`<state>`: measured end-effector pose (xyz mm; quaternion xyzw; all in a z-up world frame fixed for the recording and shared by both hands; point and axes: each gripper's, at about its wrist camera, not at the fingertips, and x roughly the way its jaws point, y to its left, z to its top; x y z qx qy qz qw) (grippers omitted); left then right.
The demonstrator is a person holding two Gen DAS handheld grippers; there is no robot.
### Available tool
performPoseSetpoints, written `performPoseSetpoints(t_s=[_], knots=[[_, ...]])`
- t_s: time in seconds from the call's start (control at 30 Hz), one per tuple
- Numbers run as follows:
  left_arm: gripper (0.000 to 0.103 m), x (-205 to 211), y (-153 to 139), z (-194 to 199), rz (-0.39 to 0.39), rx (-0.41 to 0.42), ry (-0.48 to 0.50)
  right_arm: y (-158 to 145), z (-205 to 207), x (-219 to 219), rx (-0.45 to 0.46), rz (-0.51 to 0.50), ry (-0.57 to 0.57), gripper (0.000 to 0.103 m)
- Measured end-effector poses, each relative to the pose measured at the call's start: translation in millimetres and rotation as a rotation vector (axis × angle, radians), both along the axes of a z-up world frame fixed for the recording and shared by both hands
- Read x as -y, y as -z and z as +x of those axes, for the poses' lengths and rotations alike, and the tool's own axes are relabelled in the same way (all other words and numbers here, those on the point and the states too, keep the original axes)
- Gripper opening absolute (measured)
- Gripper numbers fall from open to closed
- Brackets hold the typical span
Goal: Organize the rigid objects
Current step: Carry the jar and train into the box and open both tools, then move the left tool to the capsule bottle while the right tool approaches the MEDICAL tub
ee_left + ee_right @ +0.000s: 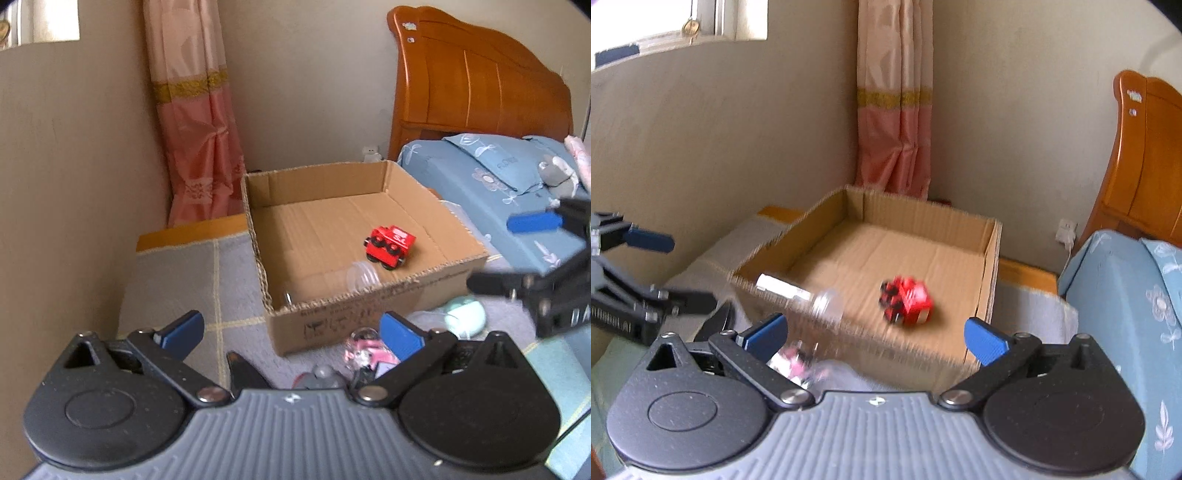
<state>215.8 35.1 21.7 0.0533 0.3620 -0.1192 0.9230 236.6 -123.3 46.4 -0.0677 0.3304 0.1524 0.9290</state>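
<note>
An open cardboard box (pixel 369 317) (pixel 991 280) stands on a grey mat. Inside lie a red toy car (pixel 389 245) (pixel 907 301) and a clear plastic bottle (pixel 354 278) (pixel 799 295); the bottle sits by the near wall and is blurred in the right wrist view. My left gripper (pixel 291 332) (pixel 670 269) is open in front of the box, with nothing between its blue pads. My right gripper (pixel 875 336) (pixel 517 253) is open and empty too, just short of the box's near edge. Below the grippers a pink and clear packet (pixel 364 354) (pixel 796 360) lies on the mat.
A mint-green object (pixel 465 317) and a grey rounded item (pixel 325 373) lie on the mat near the box. A bed with blue bedding (pixel 498 177) and a wooden headboard (pixel 480 74) is on the right. A wall (pixel 74 184) and a pink curtain (pixel 195 129) close off the left and back.
</note>
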Motion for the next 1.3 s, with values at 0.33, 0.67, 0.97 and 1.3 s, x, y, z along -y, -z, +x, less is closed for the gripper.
performPoseSetpoints(t_s=[0.33,0.67,0.97,1.3], knots=[[0.101,-1.4,17.4,-39.5,0.031,0.008,0.042,31.2,-72.0,-3.8,-0.057,-0.027,-0.04,0.103],[0.101,-5.8,33.3,-72.5,-0.032,-0.033,0.108,74.3,-114.6,-4.6,-0.133,-0.067,-0.013,0.103],[0.101,14.5,45.9,-92.2,-0.047,-0.065,0.238,99.7,-104.0,-7.7,-0.155,-0.09,0.016,0.103],[0.101,48.1,54.8,-84.8,-0.045,-0.062,0.386,114.3,-100.4,19.6,-0.112,-0.04,0.008,0.103]])
